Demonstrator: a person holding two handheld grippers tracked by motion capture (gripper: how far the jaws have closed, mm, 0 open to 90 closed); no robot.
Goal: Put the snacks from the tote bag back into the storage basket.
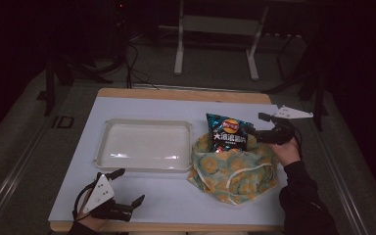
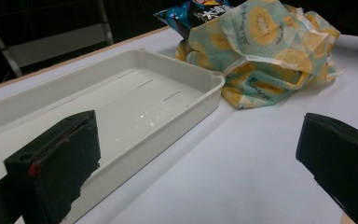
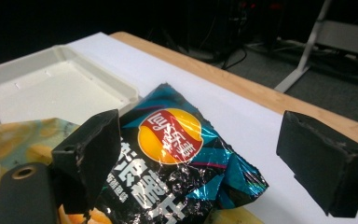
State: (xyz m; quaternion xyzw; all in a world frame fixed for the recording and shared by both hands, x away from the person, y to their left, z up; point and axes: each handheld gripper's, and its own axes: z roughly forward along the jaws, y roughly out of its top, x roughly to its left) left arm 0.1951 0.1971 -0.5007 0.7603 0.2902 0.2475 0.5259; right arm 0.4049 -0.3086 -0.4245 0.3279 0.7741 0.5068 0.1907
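On the white table (image 1: 73, 196), largest first: empty cream tray (image 1: 144, 145) at centre-left; just right of it, a fruit-print cloth bag (image 1: 235, 174) (crumpled, mouth open) with a crisp packet (image 1: 227, 133) standing out of its top. Right gripper (image 1: 260, 128) beside the packet, jaws spread, apart from it. Left gripper (image 1: 129, 188) near front edge, jaws spread, empty.

The room is dim, its far side nearly black. A white-topped table (image 1: 142, 205) with a wooden edge stands on grey carpet (image 1: 24, 127). Behind it rise a pale metal frame's legs (image 1: 178, 54), with dark cables (image 1: 134, 68) trailing across the floor.
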